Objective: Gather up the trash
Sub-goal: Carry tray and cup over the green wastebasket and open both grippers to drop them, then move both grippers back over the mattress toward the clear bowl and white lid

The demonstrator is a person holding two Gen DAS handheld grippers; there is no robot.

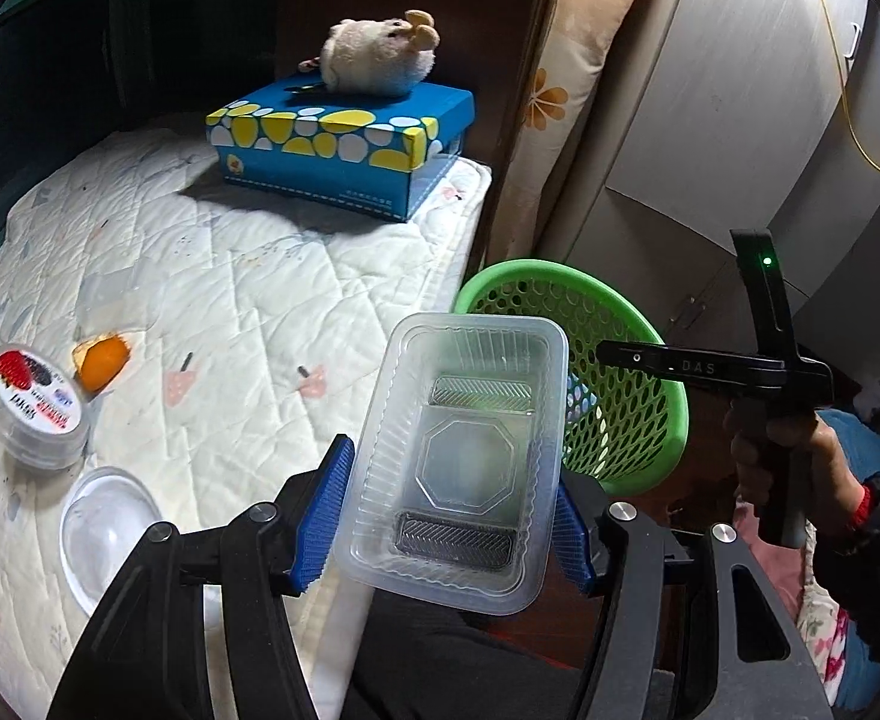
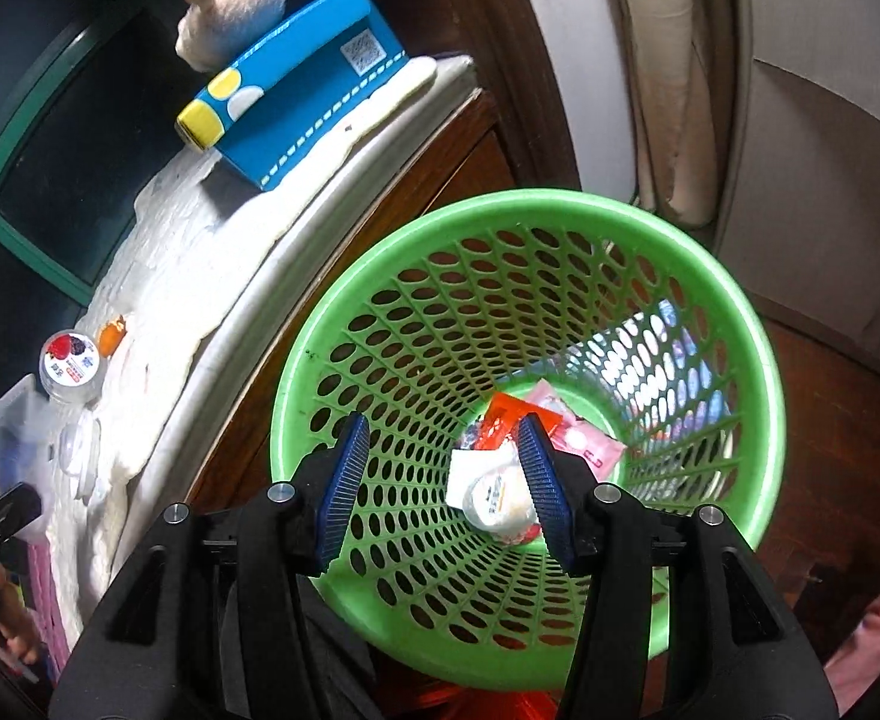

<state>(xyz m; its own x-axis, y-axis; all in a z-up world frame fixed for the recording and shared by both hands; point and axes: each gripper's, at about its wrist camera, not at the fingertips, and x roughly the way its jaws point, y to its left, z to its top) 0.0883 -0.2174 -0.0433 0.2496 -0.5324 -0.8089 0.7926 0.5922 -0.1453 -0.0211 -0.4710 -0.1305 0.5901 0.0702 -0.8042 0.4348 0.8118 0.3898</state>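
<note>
1. The left tool [image 1: 443, 525] pinches a clear plastic tray [image 1: 461, 456] between its blue pads, held over the bed's right edge.
2. The right tool [image 2: 440, 489] hangs spread and empty over the green basket [image 2: 740, 324], where wrappers [image 2: 584, 438] lie at the bottom.
3. On the bed's quilt [image 1: 230, 276] sit a clear lid [image 1: 104, 531], a yogurt cup [image 1: 32, 405] and an orange peel [image 1: 101, 363] near the left edge.
4. Farthest, a tissue box [image 1: 344, 150] carries a plush toy [image 1: 380, 57].
</note>
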